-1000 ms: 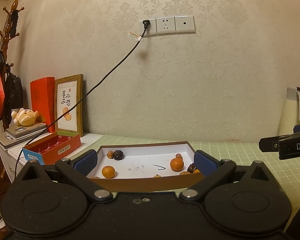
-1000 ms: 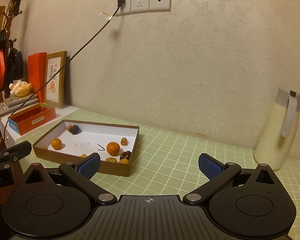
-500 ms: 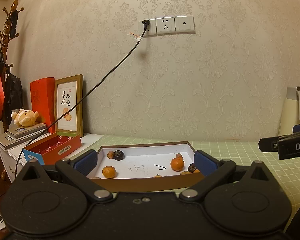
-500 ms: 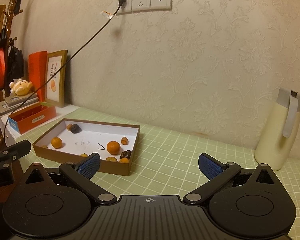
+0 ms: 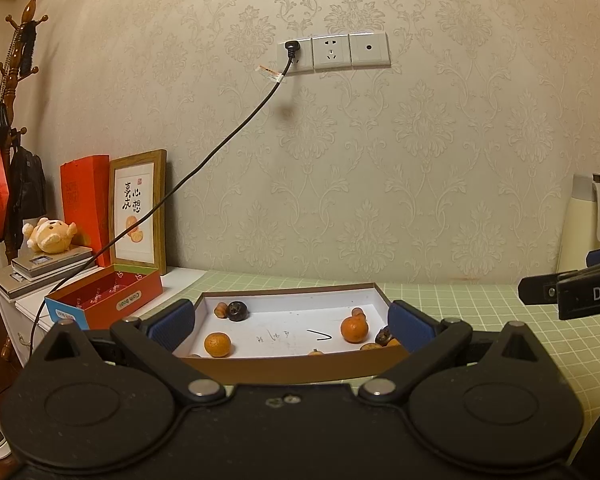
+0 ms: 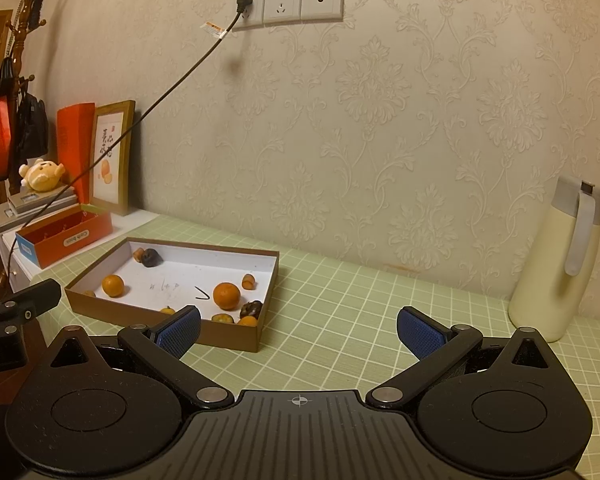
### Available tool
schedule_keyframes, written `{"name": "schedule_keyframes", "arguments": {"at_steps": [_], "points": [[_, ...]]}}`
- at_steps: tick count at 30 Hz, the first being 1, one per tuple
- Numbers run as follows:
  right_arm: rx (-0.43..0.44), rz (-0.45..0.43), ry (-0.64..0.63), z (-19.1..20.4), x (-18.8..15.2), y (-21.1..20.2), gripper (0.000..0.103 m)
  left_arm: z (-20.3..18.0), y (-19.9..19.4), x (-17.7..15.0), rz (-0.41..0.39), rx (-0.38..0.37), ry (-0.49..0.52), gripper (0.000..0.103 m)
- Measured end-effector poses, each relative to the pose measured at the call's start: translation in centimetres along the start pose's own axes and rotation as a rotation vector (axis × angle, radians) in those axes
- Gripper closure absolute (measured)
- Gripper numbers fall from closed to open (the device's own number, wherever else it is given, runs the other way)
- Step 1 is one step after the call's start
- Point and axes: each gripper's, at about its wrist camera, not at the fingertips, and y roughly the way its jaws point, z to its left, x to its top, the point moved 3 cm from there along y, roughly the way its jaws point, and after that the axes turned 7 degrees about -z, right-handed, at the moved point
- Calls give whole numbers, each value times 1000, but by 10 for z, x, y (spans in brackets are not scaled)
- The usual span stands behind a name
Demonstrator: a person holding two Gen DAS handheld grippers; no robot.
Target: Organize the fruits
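A shallow brown box (image 5: pixel 296 367) with a white floor sits on the green grid mat and also shows in the right wrist view (image 6: pixel 236 336). It holds two oranges (image 5: pixel 218 344) (image 5: pixel 354 329), a dark fruit (image 5: pixel 237 310) and several small brown and orange fruits. My left gripper (image 5: pixel 292 322) is open and empty, just in front of the box. My right gripper (image 6: pixel 299 330) is open and empty, to the right of the box, above the mat.
A cream thermos (image 6: pixel 556 264) stands at the right by the wall. An orange open box (image 5: pixel 104 298), a framed picture (image 5: pixel 139 210), a plush toy (image 5: pixel 50 234) and a black cable (image 5: pixel 204 164) are at the left.
Both views shifted very slightly; the box sits a little lower and nearer in the right wrist view. Both grippers stay open.
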Motion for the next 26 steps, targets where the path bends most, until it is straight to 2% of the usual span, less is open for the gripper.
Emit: {"name": "schedule_keyframes", "arguments": {"at_steps": [26], "points": [[2, -7, -2, -1, -1, -3, 0, 8, 0, 0, 2, 6, -31, 7]]}}
